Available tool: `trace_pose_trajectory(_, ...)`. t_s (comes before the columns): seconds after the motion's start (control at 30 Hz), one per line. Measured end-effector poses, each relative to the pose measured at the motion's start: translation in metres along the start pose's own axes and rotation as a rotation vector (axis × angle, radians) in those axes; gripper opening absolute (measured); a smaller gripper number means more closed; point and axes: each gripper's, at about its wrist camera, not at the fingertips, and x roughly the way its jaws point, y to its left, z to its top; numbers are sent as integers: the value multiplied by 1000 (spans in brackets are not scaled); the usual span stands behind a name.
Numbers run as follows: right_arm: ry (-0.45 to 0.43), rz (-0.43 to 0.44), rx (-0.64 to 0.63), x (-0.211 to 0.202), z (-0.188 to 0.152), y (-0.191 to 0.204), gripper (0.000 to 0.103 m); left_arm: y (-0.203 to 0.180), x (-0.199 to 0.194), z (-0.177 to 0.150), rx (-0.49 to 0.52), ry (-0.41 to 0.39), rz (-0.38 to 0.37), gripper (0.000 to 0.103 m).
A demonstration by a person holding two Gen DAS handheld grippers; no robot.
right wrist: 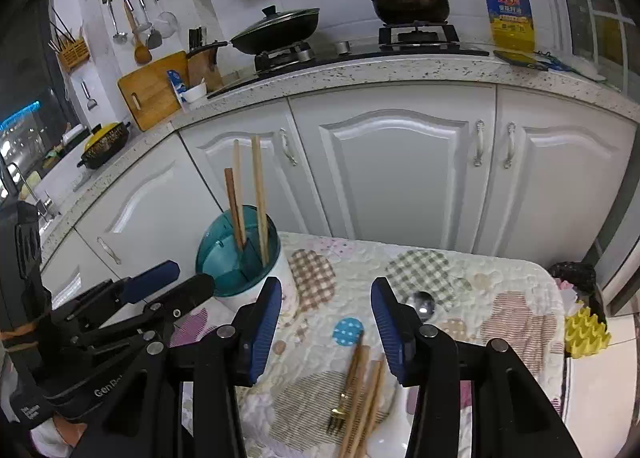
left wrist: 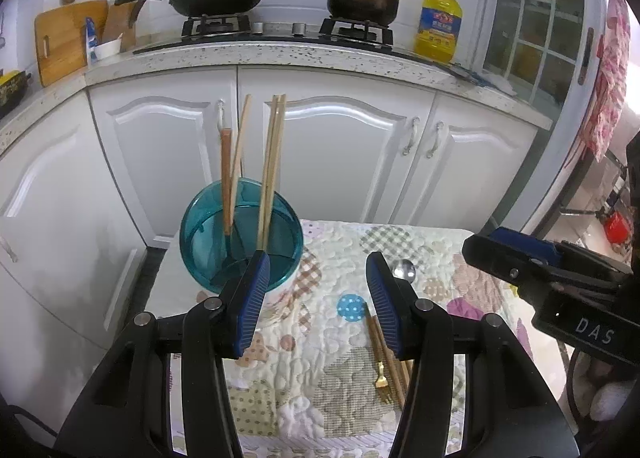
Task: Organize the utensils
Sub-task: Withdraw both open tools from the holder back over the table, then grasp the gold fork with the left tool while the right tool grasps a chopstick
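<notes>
Two readable marks: "DAS" on the right gripper [left wrist: 516,258], "Gen" on the left gripper [right wrist: 176,284].

Utensil holder [left wrist: 240,242], left of the left tongs [left wrist: 316,298]: translucent teal over white. Chopsticks [right wrist: 364,398] between the right tongs [right wrist: 326,322]: tan wood. Fork [right wrist: 338,416] beside them: gold. Tablecloth [right wrist: 460,282]: cream quilt with checked, striped and blue polka-dot patches. Tong pads: blue.
</notes>
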Motion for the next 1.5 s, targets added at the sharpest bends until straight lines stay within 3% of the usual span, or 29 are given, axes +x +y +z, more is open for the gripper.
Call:
trace_pose_trajectory(0.77, 67, -61, 41, 5, -26, -33, 49, -24, 26, -12, 29, 70, -36, 50)
trace_pose_trajectory(1.07, 195, -33, 73, 40, -50, -58, 48, -7, 56, -33, 4, 182, -76, 50)
trace_pose_trajectory(1.17, 251, -19, 93, 61, -63, -68, 35, -2, 70, -45, 6, 235, -89, 50)
trace_pose_trajectory(1.37, 344, 27, 105, 103, -80, -73, 27, 0, 88, -60, 12, 290, -90, 49)
trace_pose_trajectory(1.5, 416, -6, 76, 132, -89, -73, 18, 4, 95, -64, 1, 306, -85, 49)
